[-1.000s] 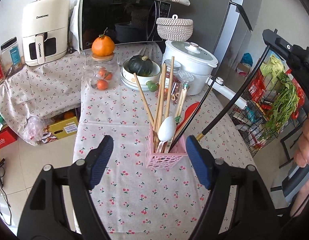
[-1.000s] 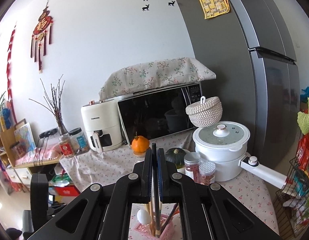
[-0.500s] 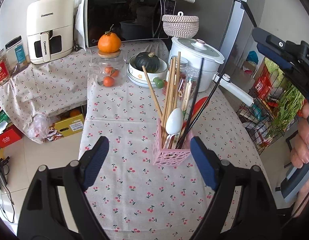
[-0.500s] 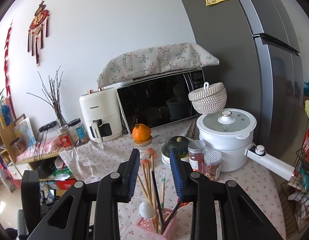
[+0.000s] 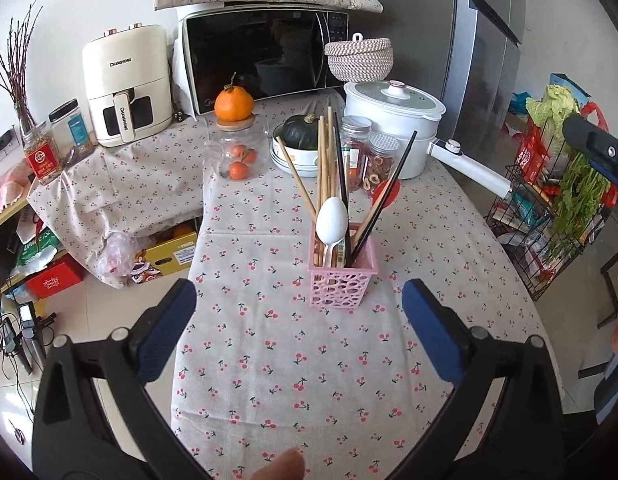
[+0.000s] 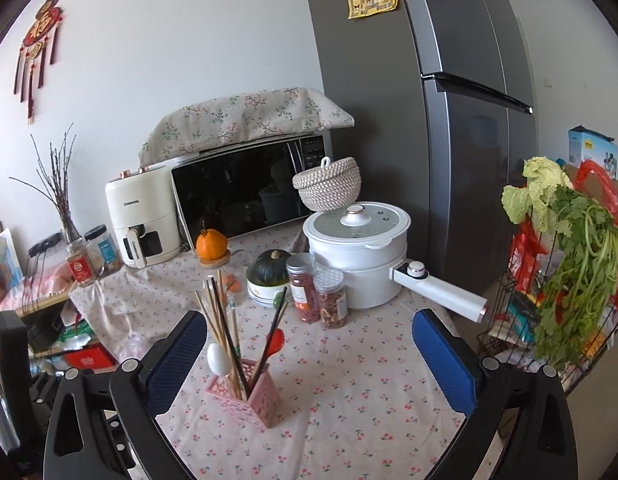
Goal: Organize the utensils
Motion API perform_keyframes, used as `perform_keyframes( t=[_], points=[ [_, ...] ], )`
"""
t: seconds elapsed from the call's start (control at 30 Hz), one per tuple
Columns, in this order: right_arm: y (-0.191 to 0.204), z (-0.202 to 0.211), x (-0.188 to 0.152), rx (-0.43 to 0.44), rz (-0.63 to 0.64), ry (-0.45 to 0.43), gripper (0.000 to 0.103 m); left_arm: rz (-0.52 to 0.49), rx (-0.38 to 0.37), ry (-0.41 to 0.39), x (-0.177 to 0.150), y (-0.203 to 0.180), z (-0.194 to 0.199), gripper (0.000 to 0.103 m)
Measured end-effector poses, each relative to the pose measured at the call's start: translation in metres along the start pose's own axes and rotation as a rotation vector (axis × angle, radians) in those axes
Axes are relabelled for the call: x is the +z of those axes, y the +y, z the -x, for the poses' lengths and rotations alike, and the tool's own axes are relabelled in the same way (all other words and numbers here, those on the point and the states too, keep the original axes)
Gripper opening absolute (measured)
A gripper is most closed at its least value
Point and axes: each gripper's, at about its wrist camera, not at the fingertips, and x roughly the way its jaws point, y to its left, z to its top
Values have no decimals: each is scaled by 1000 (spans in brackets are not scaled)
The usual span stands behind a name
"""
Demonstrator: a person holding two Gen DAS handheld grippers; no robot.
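Observation:
A pink perforated holder (image 5: pixel 343 276) stands on the cherry-print tablecloth (image 5: pixel 277 344). It holds wooden chopsticks (image 5: pixel 323 168), two black chopsticks (image 5: pixel 383 196), a white spoon (image 5: pixel 332 220) and a red spoon (image 5: pixel 387 192). My left gripper (image 5: pixel 297 292) hovers just in front of the holder. Its jaws are opening wide, with nothing between them. In the right wrist view the holder (image 6: pixel 249 400) sits low and left, by the left finger. My right gripper (image 6: pixel 309 320) is above and behind it. Its jaws are opening wide and grip nothing. The right gripper's body (image 5: pixel 593 148) shows at the left wrist view's right edge.
Behind the holder stand two snack jars (image 5: pixel 365 152), a bowl with a green squash (image 5: pixel 301 136), a white pot (image 5: pixel 393 128) with a long handle, and a glass jar topped by an orange (image 5: pixel 233 104). A microwave (image 5: pixel 265 56), a fridge (image 6: pixel 449 120) and a wire rack of greens (image 6: pixel 569 280) surround the table.
The right gripper went from shut on a black chopstick to wide open, leaving the chopstick standing in the holder, and drew back. The left gripper widened and pulled back from the holder.

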Motion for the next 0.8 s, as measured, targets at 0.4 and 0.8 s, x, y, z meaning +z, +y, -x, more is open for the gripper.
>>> perform_keyframes(
  t=[0.4, 0.8],
  points=[
    [-7, 41, -60, -129, 54, 109, 103, 9, 17, -64, -22, -14, 28, 102],
    [-1, 25, -80, -125, 98, 158, 103, 6, 28, -40, -31, -20, 20, 102]
  ],
)
